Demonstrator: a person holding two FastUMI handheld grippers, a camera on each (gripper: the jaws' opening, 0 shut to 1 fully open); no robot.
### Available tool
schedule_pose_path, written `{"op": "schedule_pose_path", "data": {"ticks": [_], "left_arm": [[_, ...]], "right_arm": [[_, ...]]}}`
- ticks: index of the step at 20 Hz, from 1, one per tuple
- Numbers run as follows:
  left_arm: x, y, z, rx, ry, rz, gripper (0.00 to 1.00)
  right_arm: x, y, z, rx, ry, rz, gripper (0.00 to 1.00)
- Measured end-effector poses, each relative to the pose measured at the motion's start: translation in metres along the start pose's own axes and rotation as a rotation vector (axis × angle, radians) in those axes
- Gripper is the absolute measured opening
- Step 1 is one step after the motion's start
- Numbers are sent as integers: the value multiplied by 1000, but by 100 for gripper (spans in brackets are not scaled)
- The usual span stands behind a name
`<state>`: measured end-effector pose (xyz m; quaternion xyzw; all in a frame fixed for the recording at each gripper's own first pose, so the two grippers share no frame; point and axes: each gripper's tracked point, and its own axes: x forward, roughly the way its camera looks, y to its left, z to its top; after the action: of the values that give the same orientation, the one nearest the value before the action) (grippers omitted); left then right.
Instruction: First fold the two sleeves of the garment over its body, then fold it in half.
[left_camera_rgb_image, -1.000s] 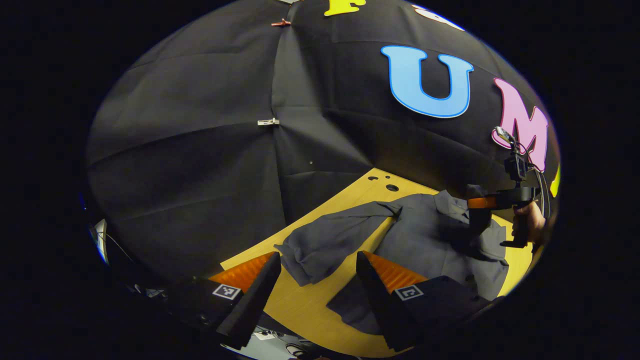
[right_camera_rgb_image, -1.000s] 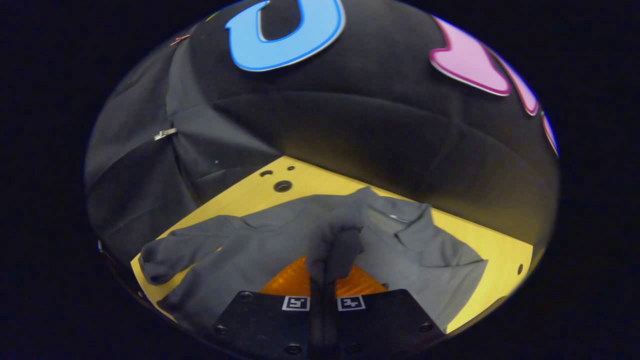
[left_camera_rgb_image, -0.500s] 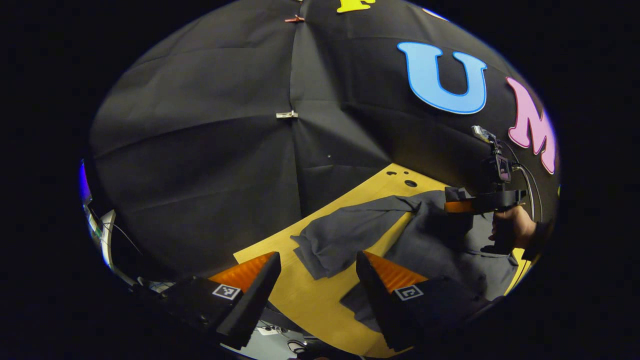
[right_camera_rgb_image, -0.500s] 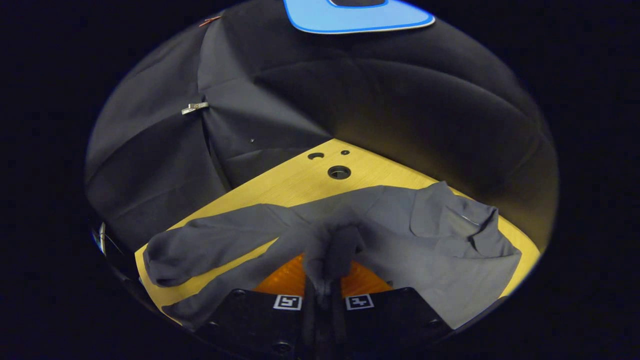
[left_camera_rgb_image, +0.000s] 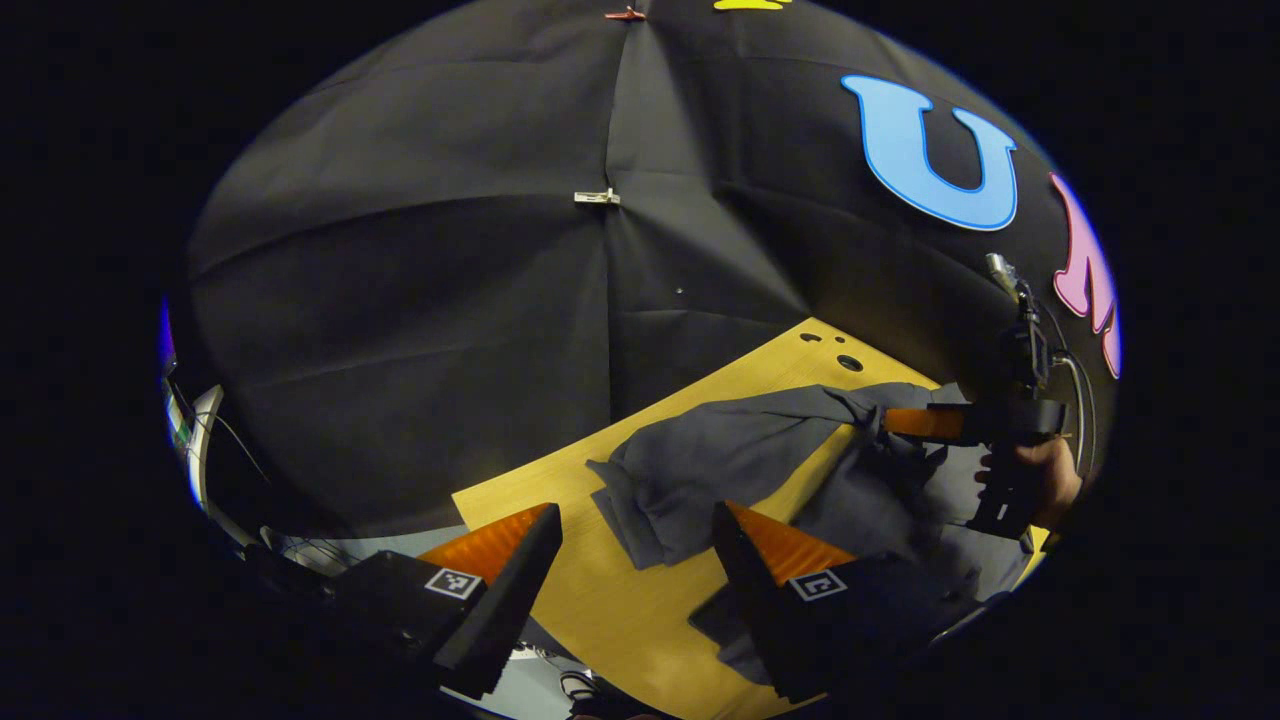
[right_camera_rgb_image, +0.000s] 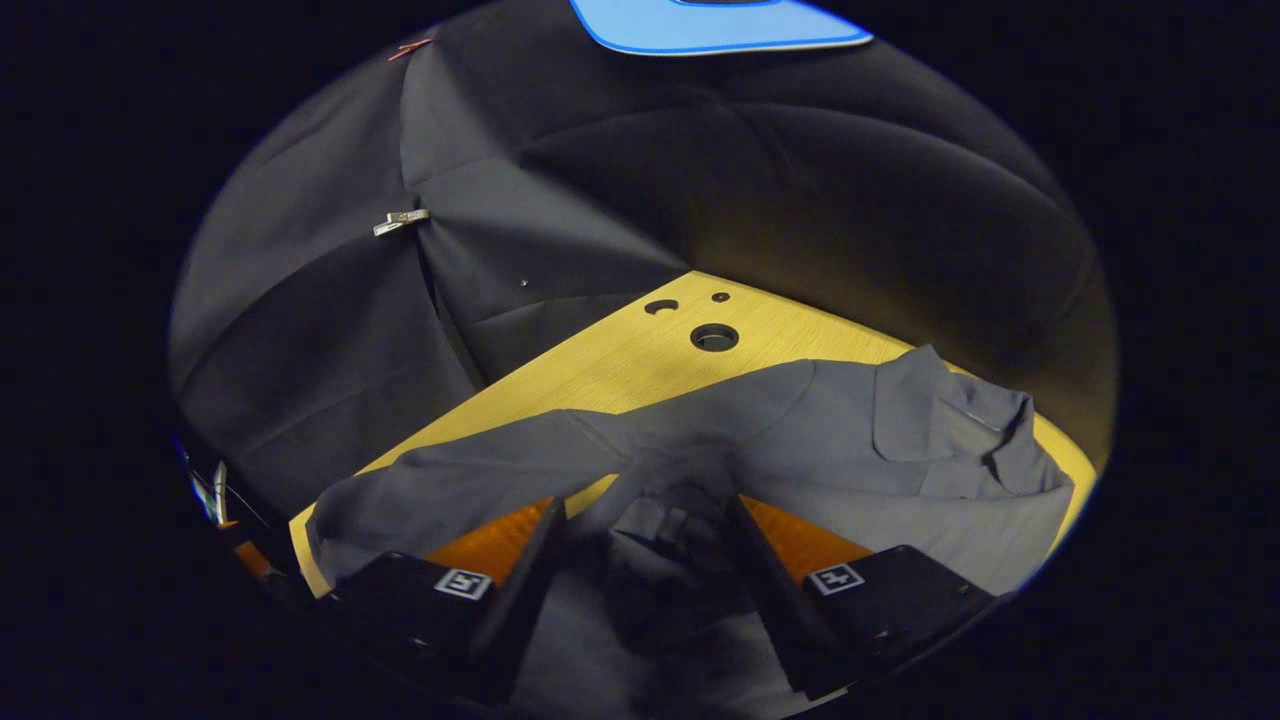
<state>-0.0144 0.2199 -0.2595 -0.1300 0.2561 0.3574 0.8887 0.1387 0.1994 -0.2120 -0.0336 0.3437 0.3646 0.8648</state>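
**One shirt, two tongs, both open**

Count: one grey shirt (right_camera_rgb_image: 830, 450), one yellow desk (right_camera_rgb_image: 620, 360), two tongs, one hand (left_camera_rgb_image: 1040, 480) visible.

Left tongs (left_camera_rgb_image: 635, 560), nearest in the left gripper view: fingers spread wide, nothing between them but bare desk (left_camera_rgb_image: 600, 600) and the cuff end of a sleeve (left_camera_rgb_image: 700, 470) beyond the tips. They hang above the desk's near edge, clear of the cloth.

Right tongs (right_camera_rgb_image: 645, 545), in the right gripper view: fingers parted, with a bunched fold of grey cloth lying in the gap; whether either finger touches it I cannot tell. In the left gripper view the right tongs (left_camera_rgb_image: 905, 422) sit level over the shirt (left_camera_rgb_image: 880, 500), held by the hand from the right.

Shirt: lying on the desk, rumpled. One sleeve (right_camera_rgb_image: 470, 480) stretches out to the left across the wood, unfolded. Collar (right_camera_rgb_image: 980, 430) lies at the far right. Body creased and heaped beneath the right tongs.

Farther back: three holes (right_camera_rgb_image: 713, 337) in the desk, then the booth's black wall (right_camera_rgb_image: 700, 180).
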Motion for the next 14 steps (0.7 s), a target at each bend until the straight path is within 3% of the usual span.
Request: {"op": "schedule_pose_path", "data": {"ticks": [2, 6, 10, 13, 14], "left_arm": [[19, -1, -2, -8, 20, -5, 99], [55, 1, -13, -20, 82, 13, 96], [89, -3, -23, -35, 137, 30, 95], [106, -3, -29, -7, 164, 47, 96], [110, -5, -33, 2, 175, 51, 92]], "right_arm": [[-19, -6, -3, 12, -10, -39, 100], [-69, -33, -16, 86, -32, -134, 99], [-111, -77, -36, 64, -35, -236, 99], [-153, -108, -49, 112, -34, -284, 100], [-165, -119, -55, 125, -35, -303, 100]]}}
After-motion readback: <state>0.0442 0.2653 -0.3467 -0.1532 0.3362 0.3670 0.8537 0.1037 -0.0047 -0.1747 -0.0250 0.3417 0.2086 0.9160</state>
